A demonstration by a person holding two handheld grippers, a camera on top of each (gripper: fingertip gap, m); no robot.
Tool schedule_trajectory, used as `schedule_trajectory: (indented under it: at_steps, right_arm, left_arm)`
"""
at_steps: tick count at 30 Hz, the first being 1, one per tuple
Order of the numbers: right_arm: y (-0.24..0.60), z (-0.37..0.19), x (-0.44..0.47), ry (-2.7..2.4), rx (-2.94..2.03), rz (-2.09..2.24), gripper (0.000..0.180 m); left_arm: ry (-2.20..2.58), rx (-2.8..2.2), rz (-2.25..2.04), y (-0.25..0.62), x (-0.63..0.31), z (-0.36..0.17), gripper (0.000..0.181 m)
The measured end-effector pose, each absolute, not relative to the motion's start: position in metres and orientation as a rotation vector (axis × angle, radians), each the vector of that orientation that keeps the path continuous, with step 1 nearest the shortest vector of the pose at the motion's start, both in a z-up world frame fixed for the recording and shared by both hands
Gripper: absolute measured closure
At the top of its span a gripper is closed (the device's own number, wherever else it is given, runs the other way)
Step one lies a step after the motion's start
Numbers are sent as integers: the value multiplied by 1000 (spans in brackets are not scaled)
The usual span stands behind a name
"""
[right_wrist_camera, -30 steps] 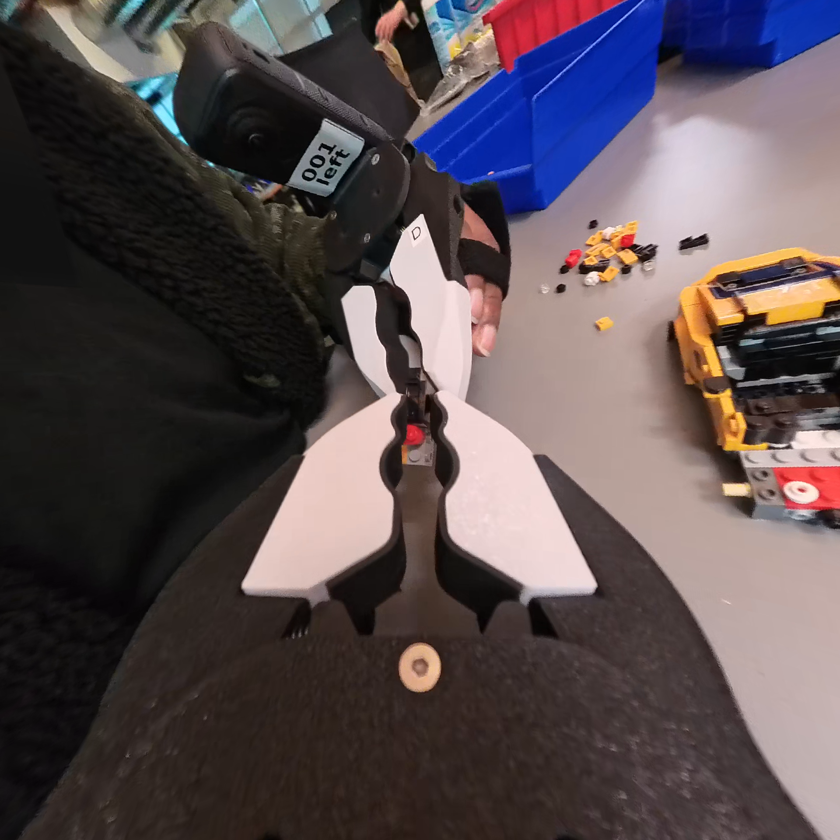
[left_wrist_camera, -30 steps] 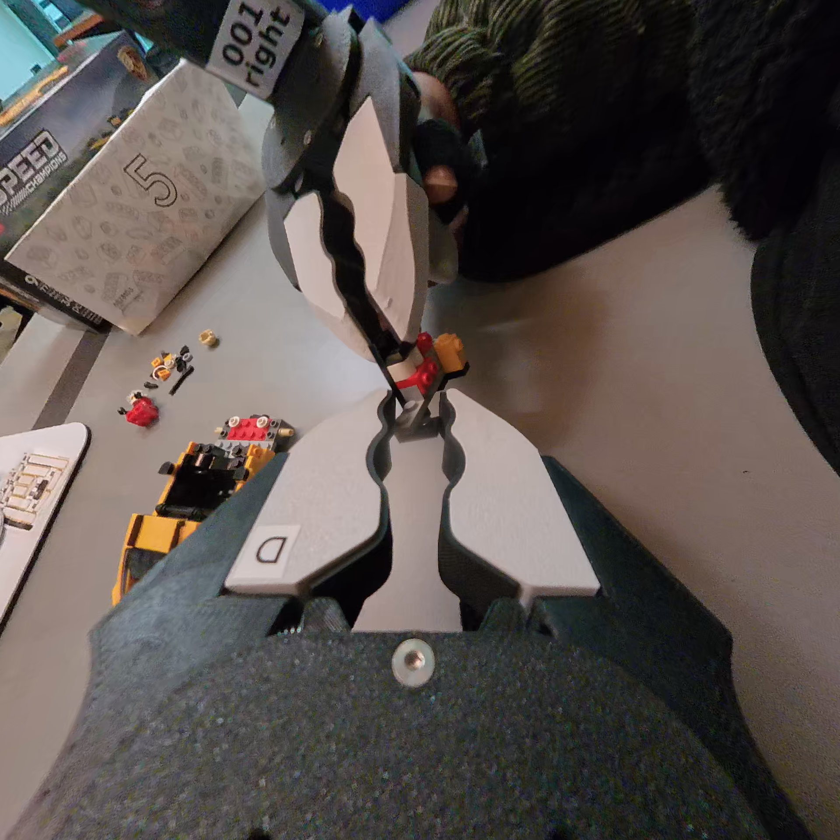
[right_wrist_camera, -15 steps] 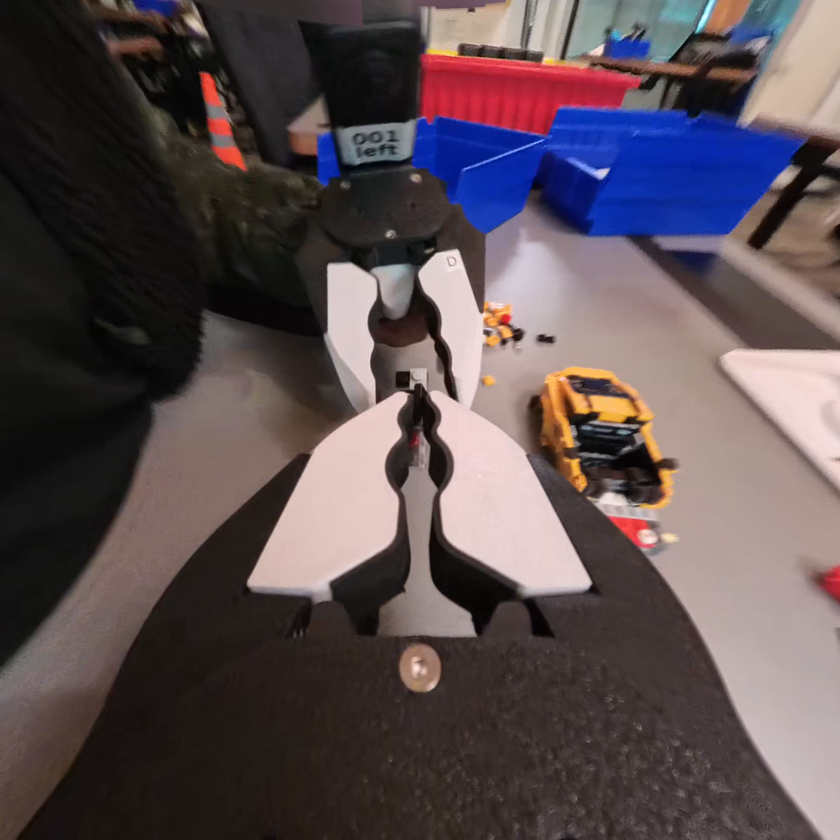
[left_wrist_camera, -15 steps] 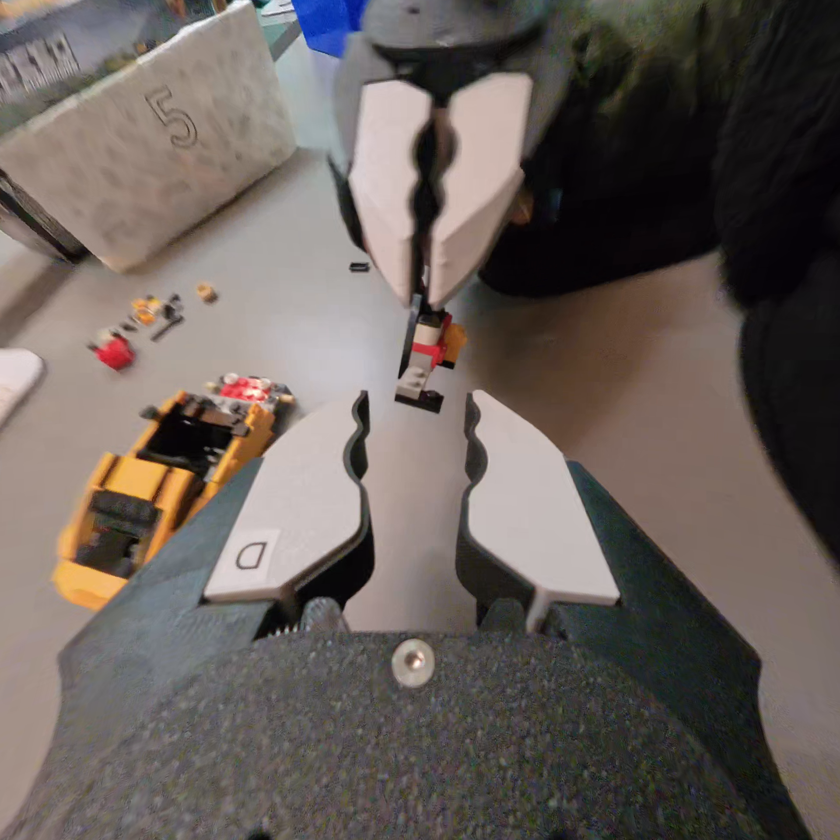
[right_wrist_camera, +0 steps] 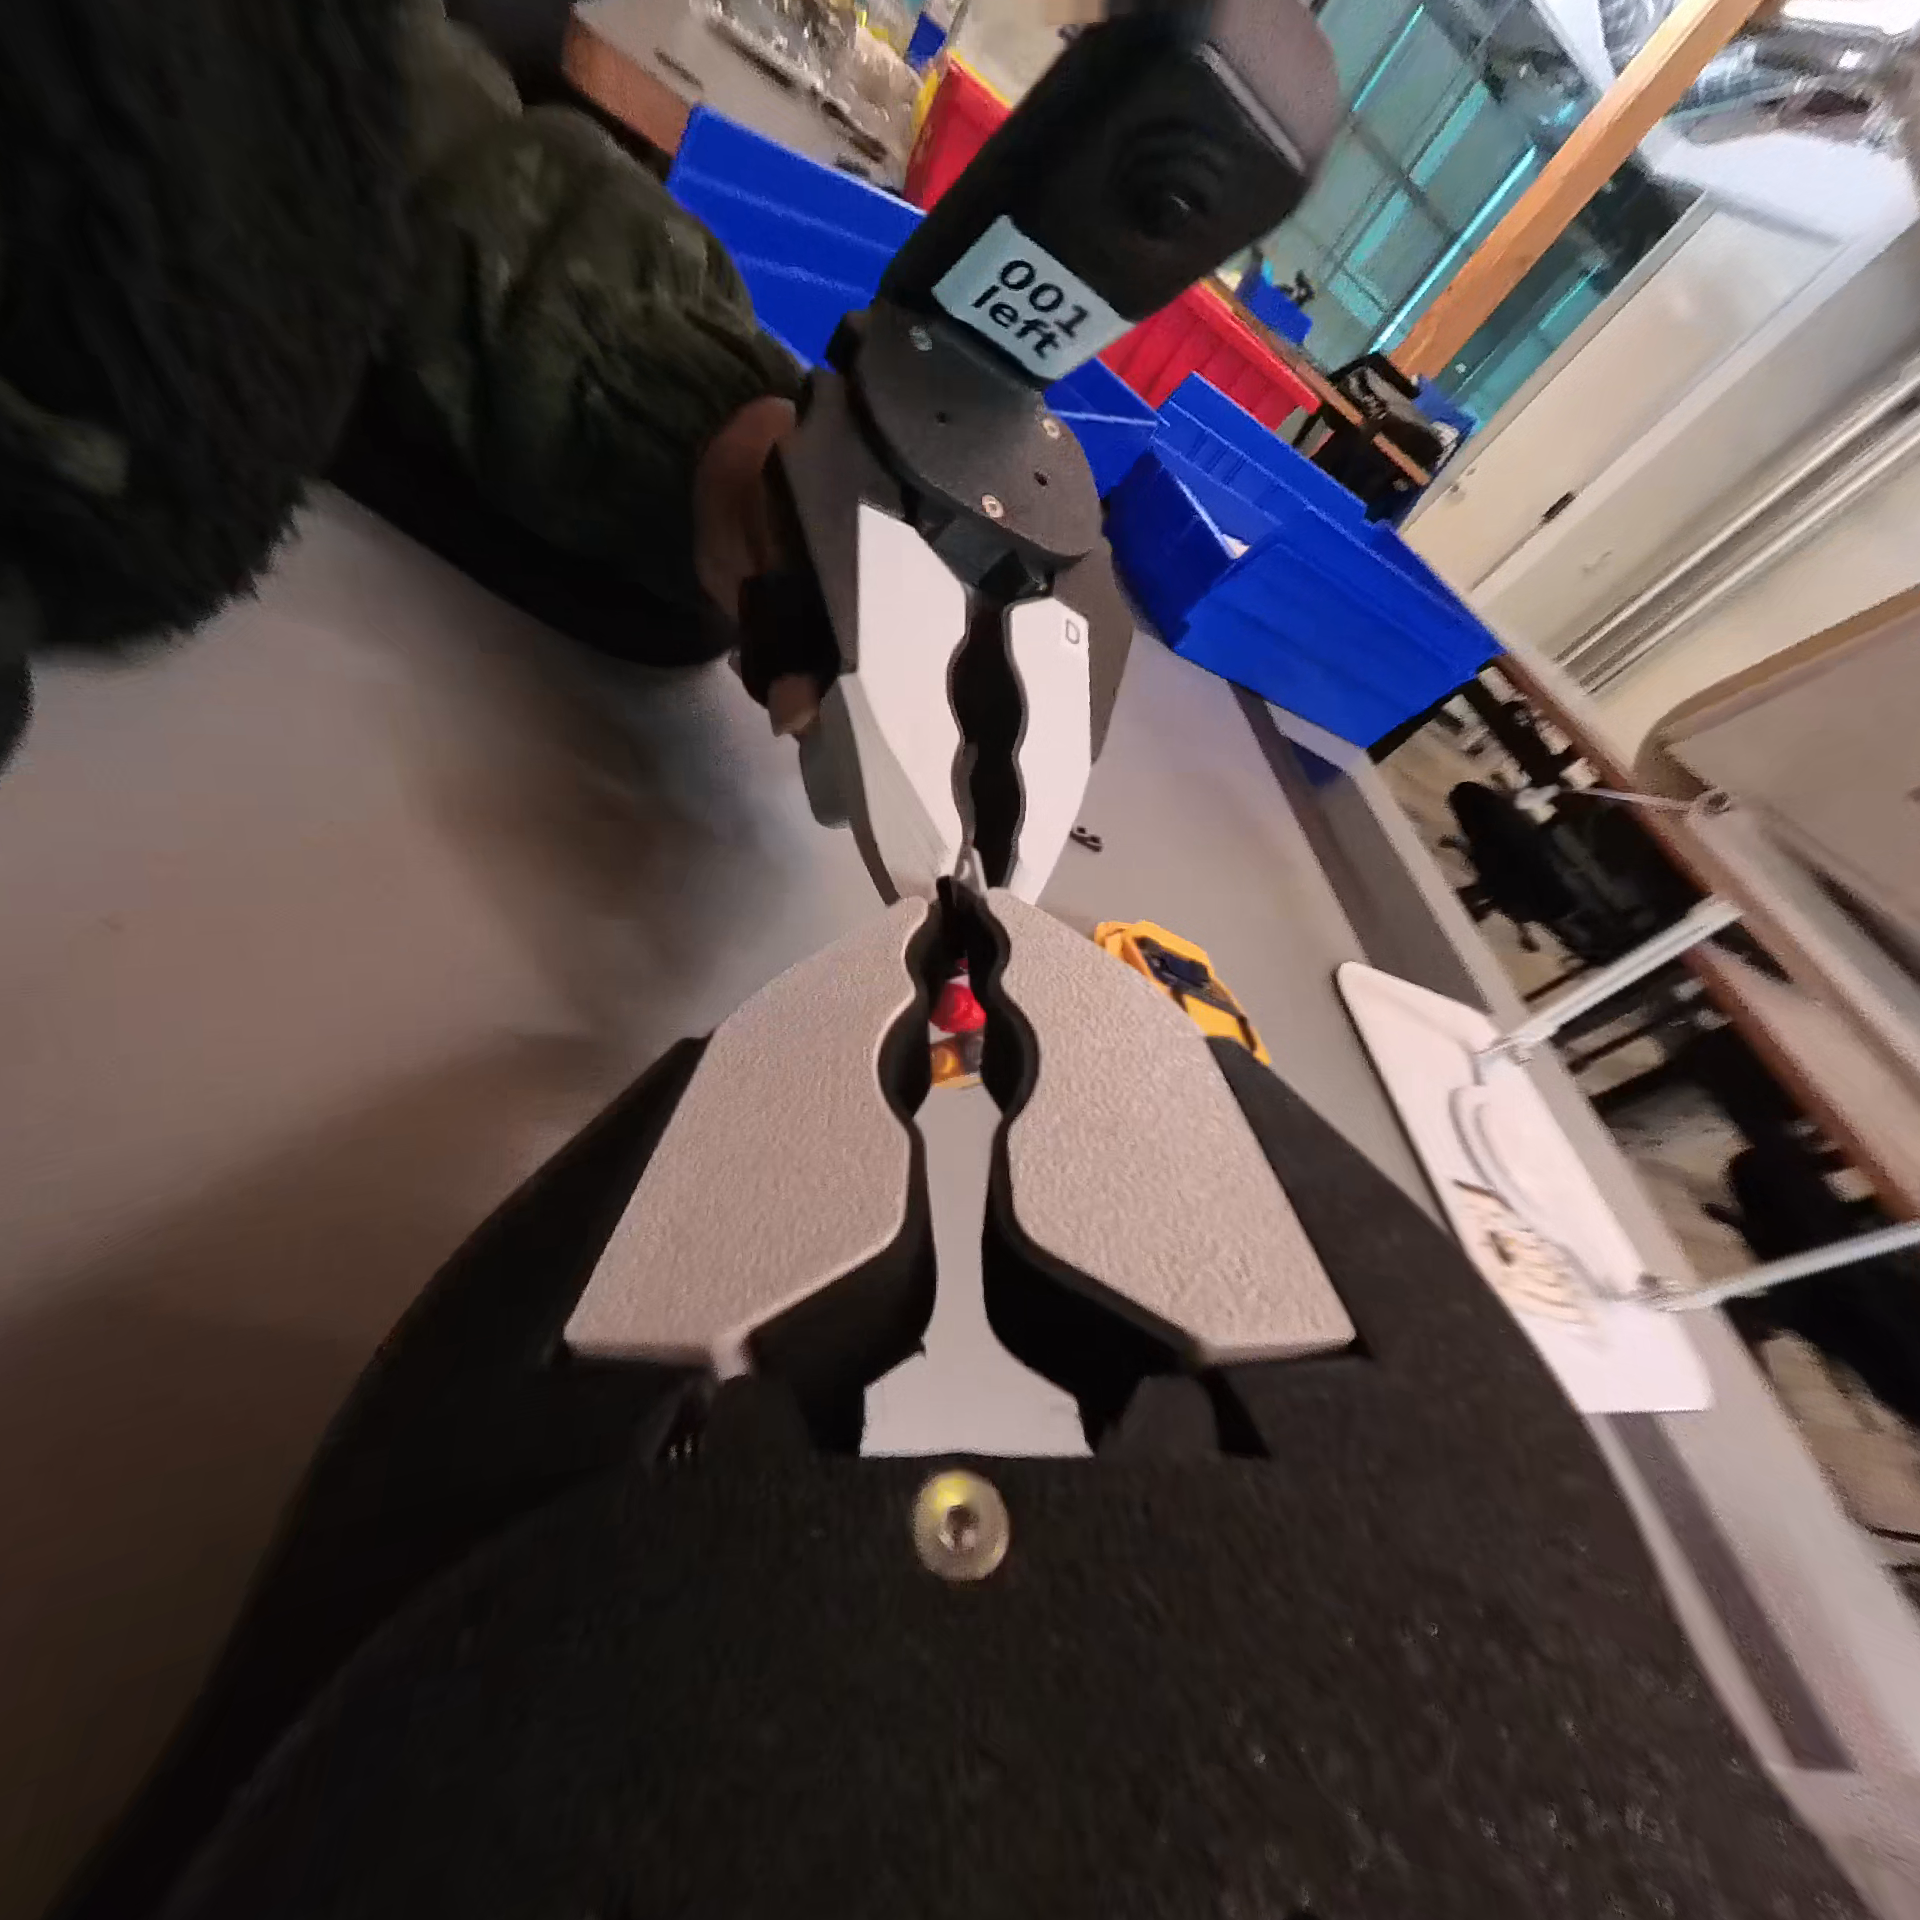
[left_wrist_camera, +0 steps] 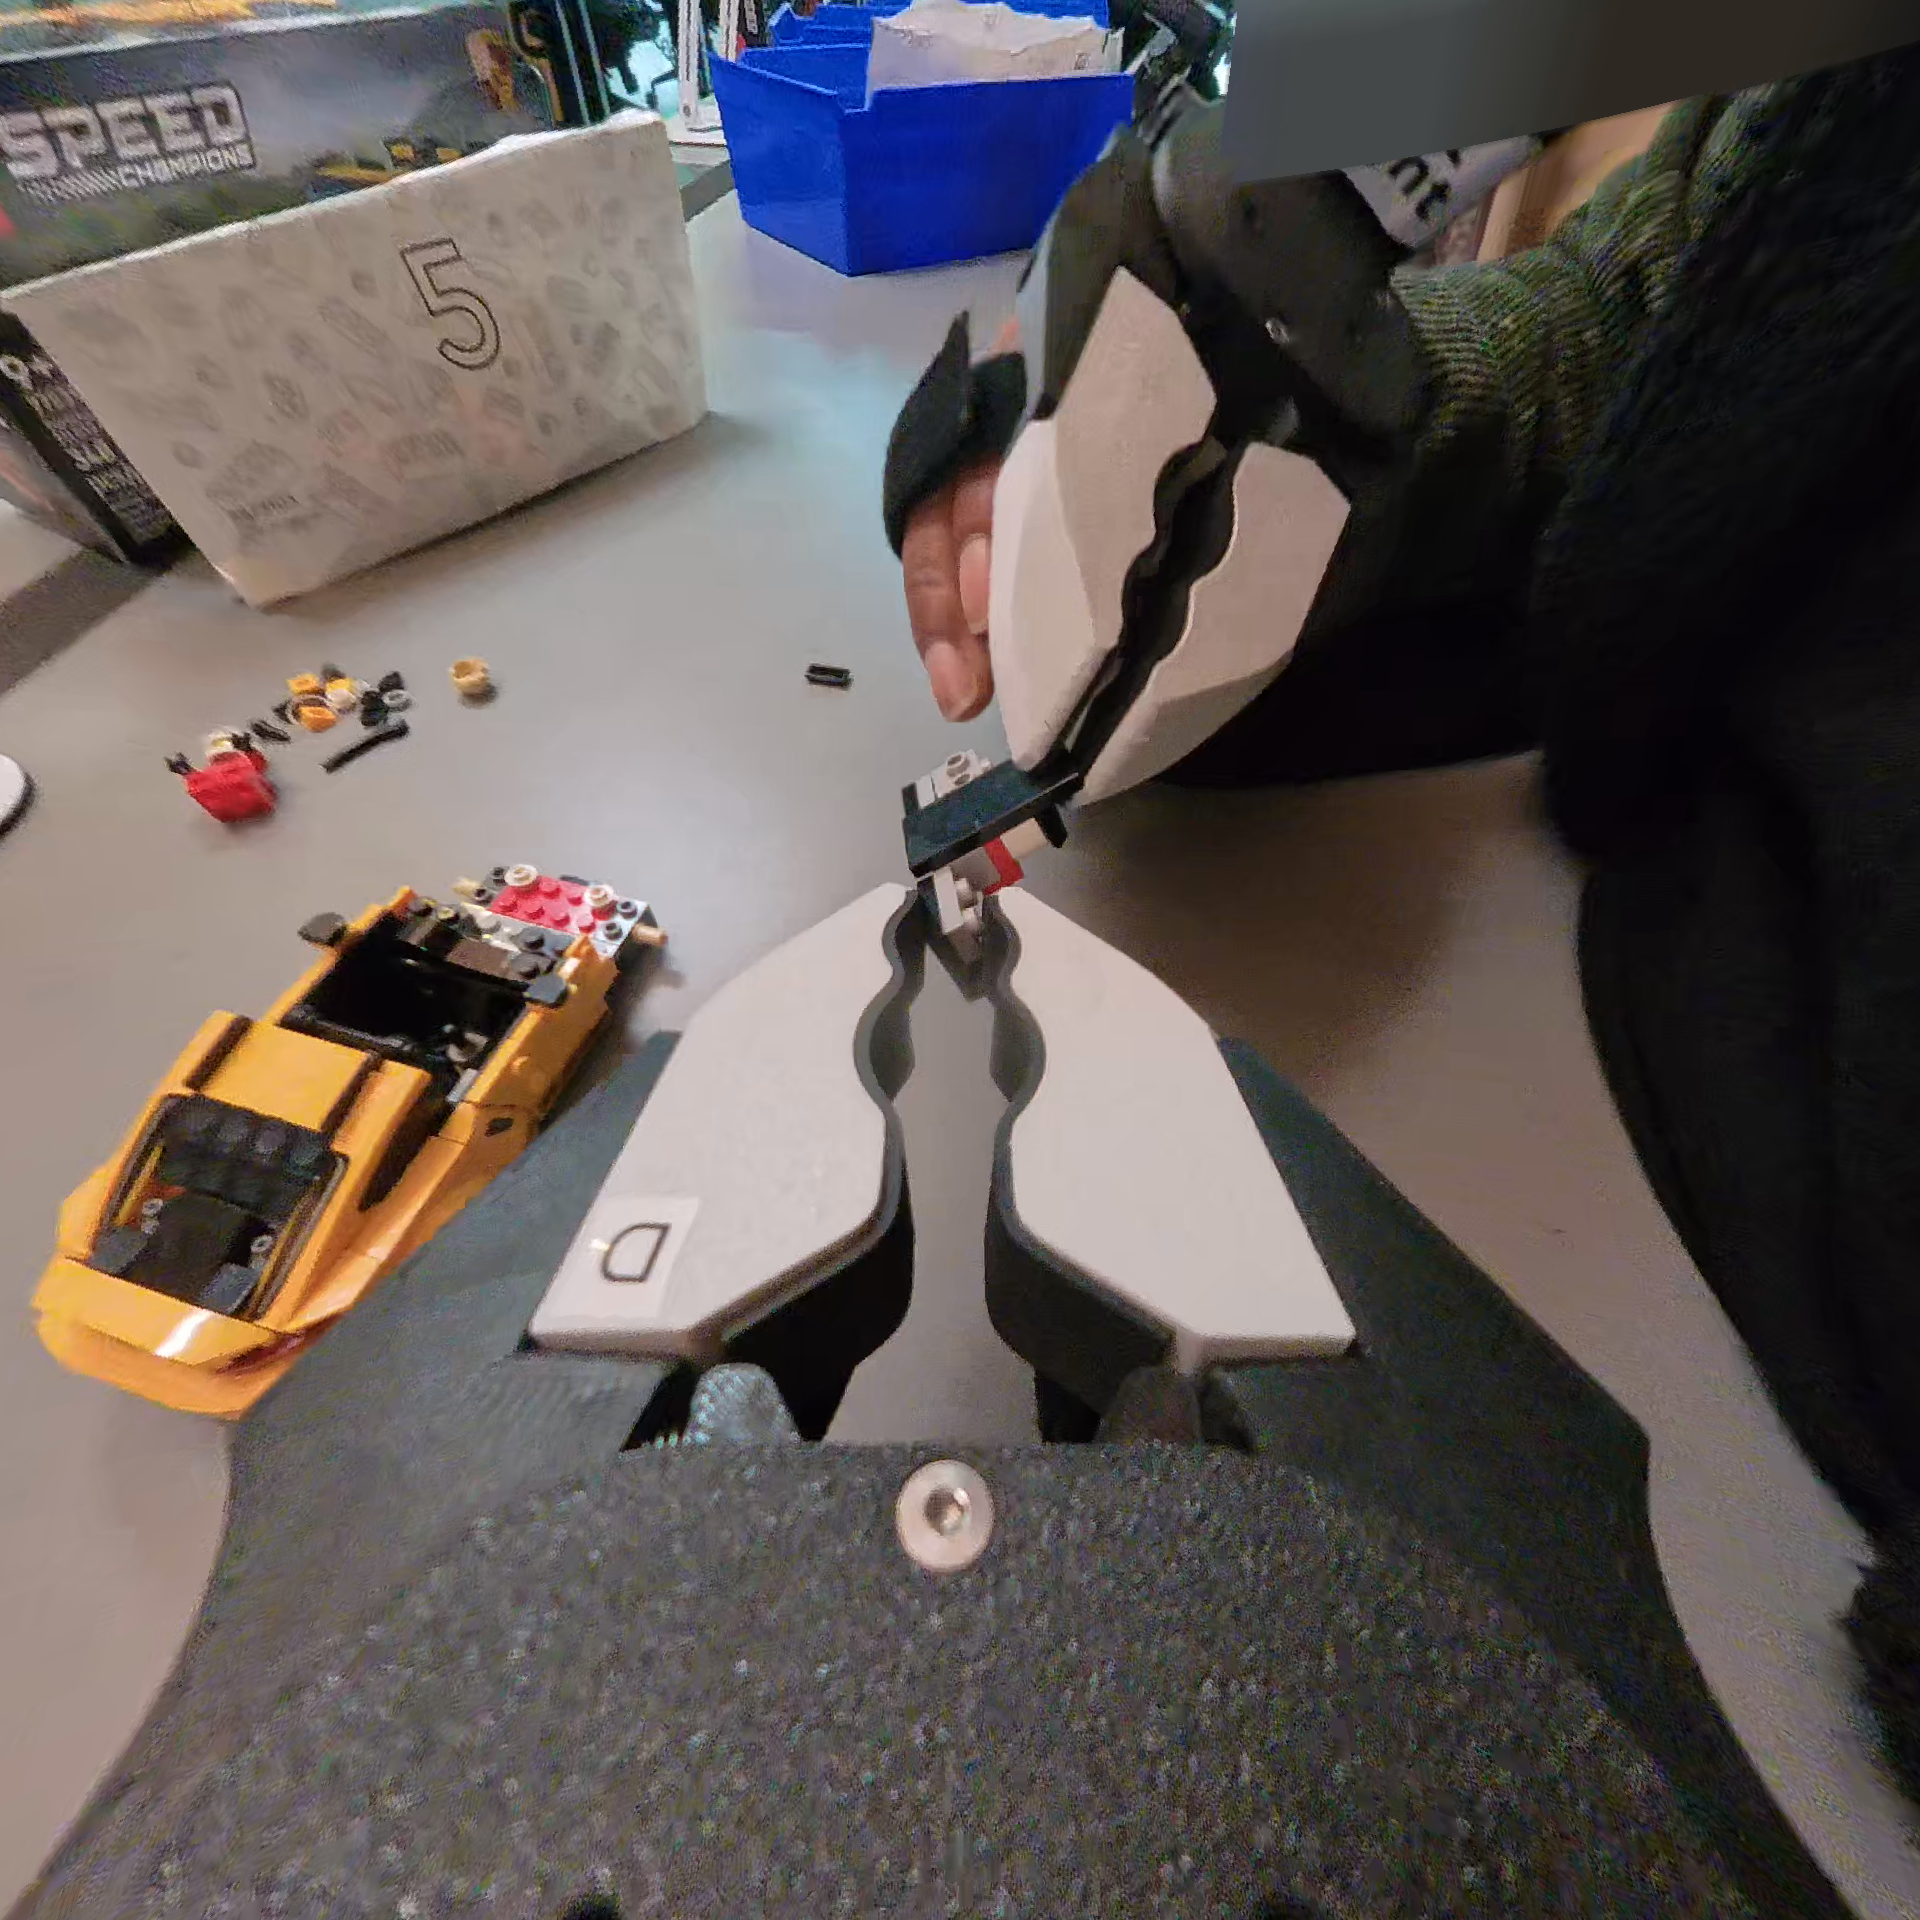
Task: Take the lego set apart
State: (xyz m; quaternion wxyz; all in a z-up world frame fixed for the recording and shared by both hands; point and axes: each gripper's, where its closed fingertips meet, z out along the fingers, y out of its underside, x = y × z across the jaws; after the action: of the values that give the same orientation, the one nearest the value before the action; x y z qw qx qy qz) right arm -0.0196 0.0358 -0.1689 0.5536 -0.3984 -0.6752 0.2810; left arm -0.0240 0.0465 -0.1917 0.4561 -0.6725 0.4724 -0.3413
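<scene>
Left gripper (left_wrist_camera: 954,914): tips pinch the grey end of the small brick cluster (left_wrist_camera: 971,821).
Right gripper (right_wrist_camera: 961,914): clamped on its black plate, above the table (left_wrist_camera: 727,623).
Technique: twist apart gently, grips firm.
Car (left_wrist_camera: 343,1101): near left, untouched.

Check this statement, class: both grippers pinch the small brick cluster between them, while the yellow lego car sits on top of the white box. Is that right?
Not quite. The yellow lego car sits on the grey table, well apart from the white box, as the left wrist view shows. The left gripper and right gripper do both pinch the small brick cluster.
</scene>
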Motion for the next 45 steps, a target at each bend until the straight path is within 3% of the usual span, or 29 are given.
schedule_trajectory:
  at_steps: [9,17,22,27,30,35,40,45]
  right_arm:
    - [62,-170,-11,-1459,-1263,953,177]
    - [74,-175,-9,-1371,-1406,1095,177]
    - [70,-173,-9,-1339,-1446,1232,177]
    - [52,-171,-14,-1403,-1387,1302,177]
    - [45,-170,-15,-1434,-1359,1310,177]
    - [43,-167,-13,-1436,-1336,1334,173]
    - [72,-161,-7,-1306,-1371,1199,170]
    - [101,-157,5,-1172,-1426,1078,170]
  left_arm:
    - [1374,-1564,-490,43,-19,-205,172]
    - [1390,-1803,-586,43,-23,-244,170]
    - [1255,-1798,-797,44,-21,-225,152]
    - [1108,-1679,-917,48,-18,-190,158]
    - [1147,-1637,-879,43,-14,-187,177]
    - [1200,-1644,-821,38,-14,-184,177]
    - [1207,-1686,-484,51,-52,-176,177]
    - [787,-1944,196,73,-225,-150,178]
